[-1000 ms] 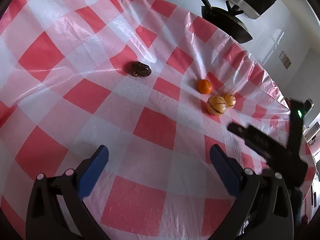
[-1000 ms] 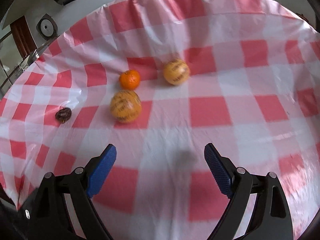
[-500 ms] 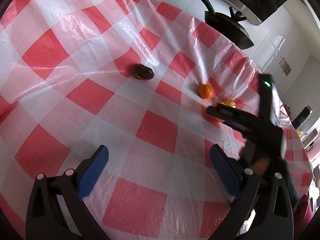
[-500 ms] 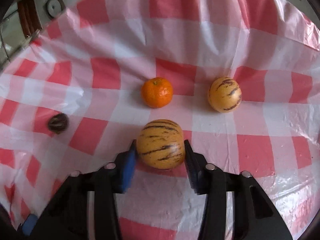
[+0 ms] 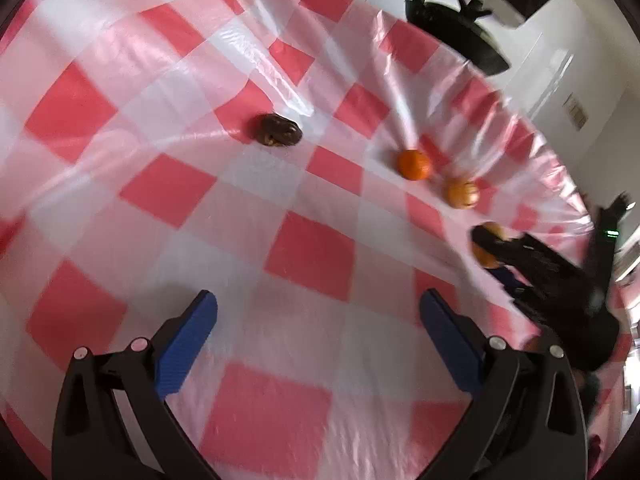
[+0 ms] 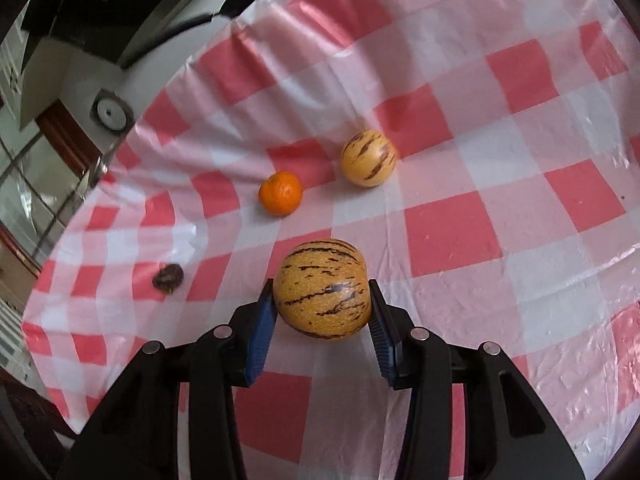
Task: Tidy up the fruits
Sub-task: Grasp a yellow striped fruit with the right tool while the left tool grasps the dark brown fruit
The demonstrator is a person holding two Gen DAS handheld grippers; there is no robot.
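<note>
Your right gripper's [image 6: 322,312] blue fingers [image 6: 262,326] have just been closing and now press on both sides of the larger striped yellow fruit [image 6: 323,289], which sits between the pads near their tips. In the left wrist view the same gripper [image 5: 486,246] shows at the right edge, with the fruit [image 5: 486,256] partly hidden behind its dark finger; whether the fruit rests on the cloth or is lifted clear, you cannot tell from either view.

Your left gripper [image 5: 318,338] has its fingers [image 5: 186,338] spread wide apart with nothing between them, above the red-and-white checked tablecloth [image 5: 312,252].

Beyond the held fruit, the orange mandarin [image 6: 280,193] lies on the cloth, and the smaller striped yellow fruit [image 6: 369,158] lies near it to its right, the two apart. A dark brown wrinkled fruit [image 6: 168,278] sits well apart from them, toward the left edge of the cloth in the right wrist view. A black pan [image 5: 456,36] stands past the table's far edge.
</note>
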